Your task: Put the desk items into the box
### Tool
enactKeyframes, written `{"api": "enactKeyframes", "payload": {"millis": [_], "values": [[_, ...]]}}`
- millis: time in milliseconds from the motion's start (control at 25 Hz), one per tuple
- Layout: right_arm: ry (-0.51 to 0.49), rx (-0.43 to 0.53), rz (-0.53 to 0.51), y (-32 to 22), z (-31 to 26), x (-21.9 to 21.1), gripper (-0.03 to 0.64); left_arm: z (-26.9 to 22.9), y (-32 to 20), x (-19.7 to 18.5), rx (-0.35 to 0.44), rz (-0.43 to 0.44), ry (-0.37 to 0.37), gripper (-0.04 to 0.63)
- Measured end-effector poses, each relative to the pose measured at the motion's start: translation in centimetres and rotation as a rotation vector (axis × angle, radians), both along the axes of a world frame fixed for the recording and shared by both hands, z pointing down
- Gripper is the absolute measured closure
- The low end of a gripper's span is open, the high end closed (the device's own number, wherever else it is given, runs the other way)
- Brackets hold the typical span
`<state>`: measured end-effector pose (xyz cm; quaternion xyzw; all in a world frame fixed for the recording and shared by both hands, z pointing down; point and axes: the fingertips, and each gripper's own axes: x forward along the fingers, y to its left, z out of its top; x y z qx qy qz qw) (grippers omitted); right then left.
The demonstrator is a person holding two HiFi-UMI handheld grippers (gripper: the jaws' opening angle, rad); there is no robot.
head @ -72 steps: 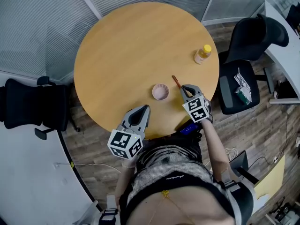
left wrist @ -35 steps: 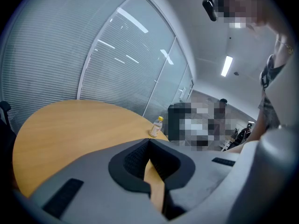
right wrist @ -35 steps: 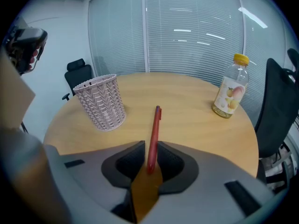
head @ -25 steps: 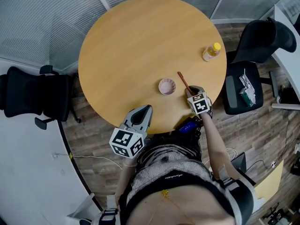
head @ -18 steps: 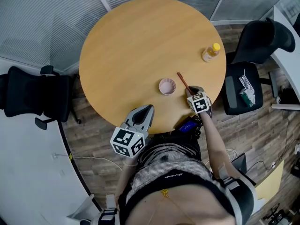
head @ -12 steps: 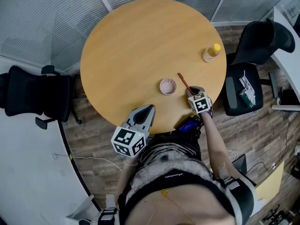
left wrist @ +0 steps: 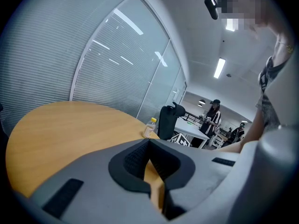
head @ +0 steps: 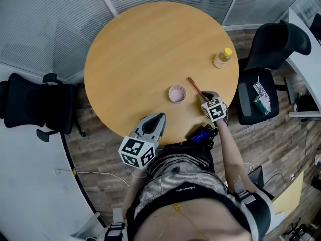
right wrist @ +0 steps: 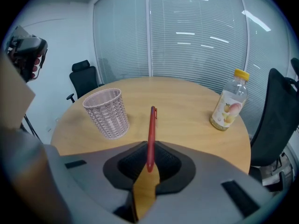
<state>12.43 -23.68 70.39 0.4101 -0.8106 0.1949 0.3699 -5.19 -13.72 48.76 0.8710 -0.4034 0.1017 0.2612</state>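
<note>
Head view, table: a round wooden table (head: 140, 49) with black office chairs (head: 30, 104) off its 9 o'clock and 3 o'clock sides.
Head view, pink mesh cup: the pink mesh cup (head: 176, 94) stands upright on the top, toward 5 o'clock from the table's middle.
Head view, bottle: the yellow-capped bottle (head: 222, 57) stands upright near the rim at about 3 o'clock, well apart from the cup.
Head view, right gripper: the right gripper (head: 204, 95) is over the rim at 4 o'clock, just beside the cup; the red pen (head: 193, 86) sticks out of it toward 11 o'clock.
Head view, left gripper: the left gripper (head: 159, 116) has its tip at the rim at 6 o'clock.
Left gripper view, tool: the left gripper (left wrist: 149, 141) has its jaws pressed together with nothing between them; only the table top (left wrist: 60, 125) shows under them.
Left gripper view, beyond: the bottle (left wrist: 149, 127) at 12 o'clock.
Right gripper view, tool: the right gripper (right wrist: 149, 148) is clamped on the near end of the red pen (right wrist: 151, 134), which runs straight ahead toward 12 o'clock above the table (right wrist: 187, 111).
Right gripper view, cup: the pink mesh cup (right wrist: 107, 112) stands at 10 o'clock of the pen, apart from it.
Right gripper view, bottle: the bottle (right wrist: 229, 101) stands at 2 o'clock.
</note>
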Motion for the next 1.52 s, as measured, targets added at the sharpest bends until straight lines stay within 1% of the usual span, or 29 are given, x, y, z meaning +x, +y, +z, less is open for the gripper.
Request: {"api": "enactKeyframes", "payload": {"millis": [320, 520, 640, 800, 1240, 1520], "values": [[-0.004, 0.018, -0.017, -0.4, -2.7, -0.1, 0.557, 0.2, 0.1, 0.6, -0.002, 0.022, 0.010, 0.577], [0.001, 0.032, -0.049, -0.1, -4.4, -0.4, 0.557, 0.1, 0.2, 1.1, 0.002, 0.034, 0.015, 0.577], [-0.009, 0.046, -0.065, 0.1, -5.8, -0.8, 0.557, -0.5, 0.2, 1.0, 0.013, 0.023, 0.033, 0.577], [-0.038, 0.069, -0.071, -0.2, -7.9, -1.6, 0.557, -1.2, -0.1, 0.4, 0.034, 0.007, 0.037, 0.577], [-0.069, 0.131, -0.109, -0.2, -13.5, -4.0, 0.556, -1.6, -0.5, -1.0, 0.039, -0.009, 0.039, 0.577], [-0.066, 0.145, -0.142, 0.1, -15.1, -4.8, 0.557, -1.8, -0.5, -1.0, 0.044, -0.003, 0.042, 0.577]]}}
